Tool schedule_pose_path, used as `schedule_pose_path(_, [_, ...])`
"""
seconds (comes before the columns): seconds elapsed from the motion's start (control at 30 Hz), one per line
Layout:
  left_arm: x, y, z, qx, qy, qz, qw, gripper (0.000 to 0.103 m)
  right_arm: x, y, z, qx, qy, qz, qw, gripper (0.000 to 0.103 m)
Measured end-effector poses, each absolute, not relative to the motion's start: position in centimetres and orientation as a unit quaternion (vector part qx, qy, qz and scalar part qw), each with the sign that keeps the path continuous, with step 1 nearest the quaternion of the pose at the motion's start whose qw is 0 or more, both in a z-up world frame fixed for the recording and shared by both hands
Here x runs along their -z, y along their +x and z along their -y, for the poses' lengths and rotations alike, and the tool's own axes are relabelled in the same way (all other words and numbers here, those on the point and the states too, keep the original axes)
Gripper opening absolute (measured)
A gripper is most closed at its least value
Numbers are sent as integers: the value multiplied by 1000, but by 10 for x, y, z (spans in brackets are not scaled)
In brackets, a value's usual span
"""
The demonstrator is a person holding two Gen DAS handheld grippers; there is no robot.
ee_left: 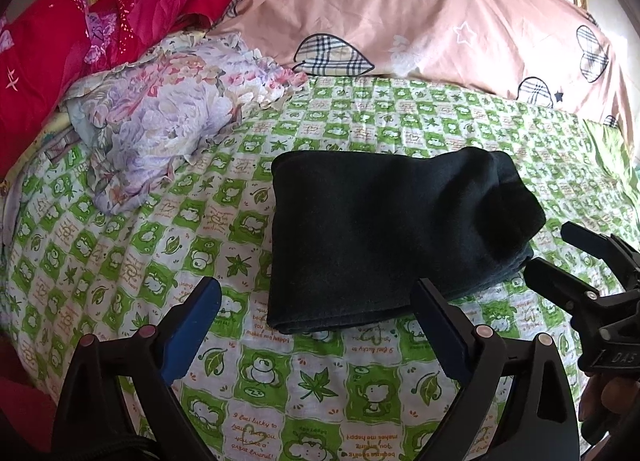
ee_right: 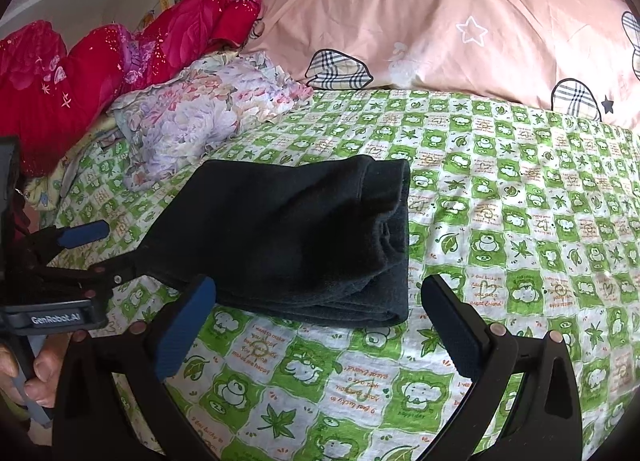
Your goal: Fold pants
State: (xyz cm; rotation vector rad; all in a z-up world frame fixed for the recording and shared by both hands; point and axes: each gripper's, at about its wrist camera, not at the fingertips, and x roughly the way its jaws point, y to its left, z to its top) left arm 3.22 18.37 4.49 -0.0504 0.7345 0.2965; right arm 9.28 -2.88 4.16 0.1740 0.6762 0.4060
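On the bed (ee_left: pixel 120 245), whose green-and-white printed sheet covers the whole surface, the dark pants (ee_left: pixel 384 237) lie folded into a thick, compact rectangle near the middle, several layers showing along the near edge in the right wrist view (ee_right: pixel 304 245). Toward the head of the bed a long pink pillow (ee_left: pixel 420 13) with plaid hearts runs across the far edge, and at the far left corner sit a crumpled floral cloth (ee_left: pixel 172 113) and a red quilt (ee_left: pixel 80 41) piled behind it. Both tools are empty. The left gripper (ee_left: pixel 316 325) sits low over the sheet just short of the near edge of the pants, its two blue-padded fingers spread wide apart with nothing between them. The right gripper (ee_right: pixel 316 321) is likewise spread wide over the sheet at the near right corner of the bundle, touching nothing that can be made out. From the left wrist view it appears at the right side of the pants (ee_left: pixel 560 261), close to the fabric, jaws parted. A hand (ee_right: pixel 36 373) grips the left tool's handle at the left border of the right wrist view.
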Motion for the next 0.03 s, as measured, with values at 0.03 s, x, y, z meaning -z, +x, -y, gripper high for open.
schedule_pose_path(0.03, [-46, 33, -184, -146, -29, -359, 921, 96, -42, 93, 30, -198, 86, -328, 920, 103])
